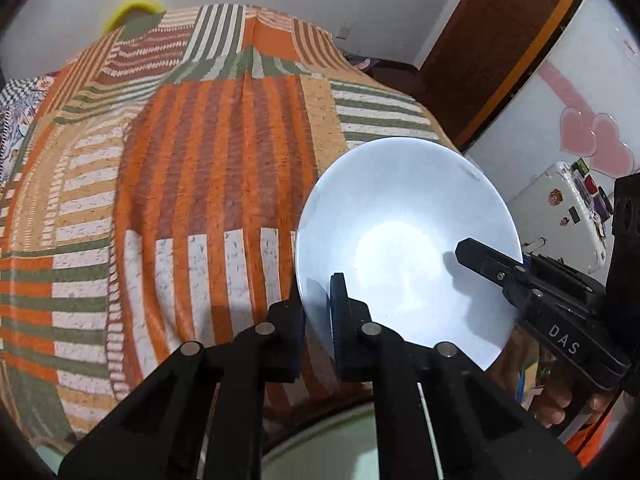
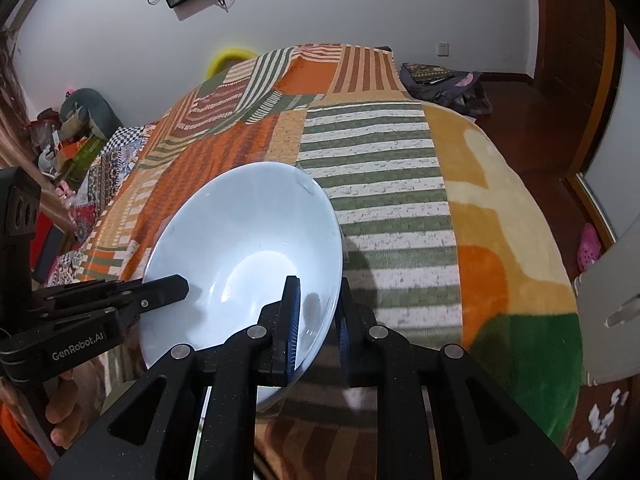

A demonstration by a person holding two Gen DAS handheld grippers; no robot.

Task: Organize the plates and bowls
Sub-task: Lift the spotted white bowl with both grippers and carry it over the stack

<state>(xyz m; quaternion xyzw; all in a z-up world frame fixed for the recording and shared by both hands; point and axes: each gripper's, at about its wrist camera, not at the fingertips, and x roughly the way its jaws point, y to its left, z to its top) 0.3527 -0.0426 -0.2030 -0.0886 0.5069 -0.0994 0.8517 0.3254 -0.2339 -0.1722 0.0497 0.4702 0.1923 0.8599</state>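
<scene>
A white bowl (image 1: 404,248) hangs tilted over the striped blanket (image 1: 208,184), held by both grippers on opposite sides of its rim. My left gripper (image 1: 318,308) is shut on the near-left rim, one finger inside the bowl and one outside. In the right wrist view the same bowl (image 2: 248,240) fills the middle. My right gripper (image 2: 316,312) is shut on its right rim, the blue-padded finger (image 2: 290,320) inside. Each view also shows the other gripper reaching over the rim: the right one (image 1: 480,258), the left one (image 2: 160,296).
The blanket (image 2: 380,200) covers a bed. A pale round dish rim (image 1: 328,448) shows blurred under my left gripper. A white cabinet with pink hearts (image 1: 580,120) and a stickered white case (image 1: 560,216) stand to the right. A bag (image 2: 444,80) and a pink shoe (image 2: 588,248) lie on the wooden floor.
</scene>
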